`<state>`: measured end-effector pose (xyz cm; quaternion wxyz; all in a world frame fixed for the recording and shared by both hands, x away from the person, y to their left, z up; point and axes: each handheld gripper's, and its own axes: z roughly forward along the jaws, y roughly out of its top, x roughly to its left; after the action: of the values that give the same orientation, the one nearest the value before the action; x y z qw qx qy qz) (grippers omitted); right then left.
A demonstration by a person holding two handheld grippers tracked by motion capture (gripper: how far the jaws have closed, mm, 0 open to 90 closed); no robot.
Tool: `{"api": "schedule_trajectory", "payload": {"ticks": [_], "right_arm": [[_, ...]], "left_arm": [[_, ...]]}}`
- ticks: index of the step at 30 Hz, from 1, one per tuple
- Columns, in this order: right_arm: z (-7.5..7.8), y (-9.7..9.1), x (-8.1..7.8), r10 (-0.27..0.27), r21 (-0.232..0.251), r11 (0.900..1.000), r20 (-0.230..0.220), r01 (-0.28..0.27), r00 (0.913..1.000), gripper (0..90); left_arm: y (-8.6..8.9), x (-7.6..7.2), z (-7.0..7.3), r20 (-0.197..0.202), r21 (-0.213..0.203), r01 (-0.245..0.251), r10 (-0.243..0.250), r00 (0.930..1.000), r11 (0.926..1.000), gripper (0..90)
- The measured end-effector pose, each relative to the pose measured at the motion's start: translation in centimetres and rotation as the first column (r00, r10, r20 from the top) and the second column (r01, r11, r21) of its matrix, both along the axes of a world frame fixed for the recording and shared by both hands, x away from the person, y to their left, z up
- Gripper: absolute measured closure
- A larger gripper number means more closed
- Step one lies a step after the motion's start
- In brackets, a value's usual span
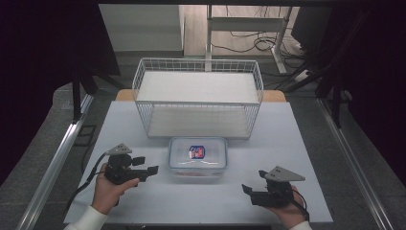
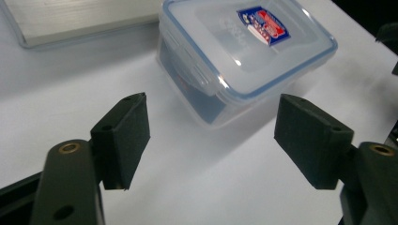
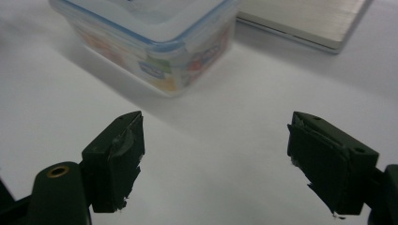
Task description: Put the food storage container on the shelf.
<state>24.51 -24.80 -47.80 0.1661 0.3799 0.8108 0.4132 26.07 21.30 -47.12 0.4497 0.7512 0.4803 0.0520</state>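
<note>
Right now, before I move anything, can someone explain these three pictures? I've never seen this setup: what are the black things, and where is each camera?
No robot here: a person holds a pair of tongs in each hand. The high view looks down on the white table. There the left tongs and right tongs sit either side of a clear lidded container, in front of a white wire basket. The other two pictures come from cameras riding on the tongs, looking along their black jaws. In the left gripper view the container lies just ahead; the right gripper view shows its corner. Both tongs are open and hold nothing.
</note>
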Motion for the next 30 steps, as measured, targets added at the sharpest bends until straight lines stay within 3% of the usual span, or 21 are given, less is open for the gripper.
{"api": "schedule_trajectory", "payload": {"ticks": [1,2,3,4,7,10,15,18,22,30], "right_arm": [[0.2,0.3,0.4,0.018,0.025,0.9995,-0.029,-0.017,0.9994,18.3],[0.2,0.3,0.4,0.018,0.025,0.9995,-0.029,-0.017,0.9994,18.3],[0.4,0.7,1.0,0.039,0.039,0.9986,-0.069,-0.037,0.9969,17.1],[0.5,0.9,1.2,0.042,0.043,0.9983,-0.070,-0.039,0.9966,17.0],[1.0,1.4,1.9,0.058,0.081,0.9954,-0.086,-0.051,0.9946,16.7],[1.4,1.6,2.5,0.060,0.105,0.9932,-0.090,-0.050,0.9942,16.6],[2.2,2.8,4.5,0.070,0.138,0.9890,-0.111,-0.054,0.9913,15.6],[2.1,3.6,5.4,0.093,0.140,0.9874,-0.139,-0.073,0.9859,14.3],[1.8,4.2,6.3,0.092,0.143,0.9873,-0.159,-0.069,0.9830,13.8],[1.1,4.2,7.9,0.078,0.198,0.9796,-0.211,-0.036,0.9743,13.8]], "left_arm": [[0.0,0.3,0.1,-0.008,-0.029,-0.014,0.014,0.9999,0.9995,24.2],[0.0,0.3,0.1,-0.008,-0.029,-0.014,0.014,0.9999,0.9995,22.9],[0.1,0.3,0.4,-0.017,-0.069,-0.021,0.020,0.9997,0.9974,22.0],[0.1,0.4,0.5,-0.022,-0.082,-0.021,0.019,0.9996,0.9964,21.3],[0.2,0.8,0.8,-0.028,-0.057,-0.032,0.031,0.9991,0.9978,19.2],[0.1,1.3,0.9,-0.039,-0.071,-0.031,0.028,0.9988,0.9970,18.2],[-1.0,3.4,0.5,-0.116,-0.103,-0.004,-0.008,0.9932,0.9947,15.6],[-1.2,4.0,0.4,-0.118,-0.099,0.000,-0.012,0.9929,0.9951,15.9],[-1.6,5.5,-0.3,-0.155,-0.115,0.002,-0.020,0.9878,0.9934,15.9],[-2.7,7.7,-2.2,-0.184,-0.131,0.023,-0.047,0.9819,0.9911,16.4]]}}
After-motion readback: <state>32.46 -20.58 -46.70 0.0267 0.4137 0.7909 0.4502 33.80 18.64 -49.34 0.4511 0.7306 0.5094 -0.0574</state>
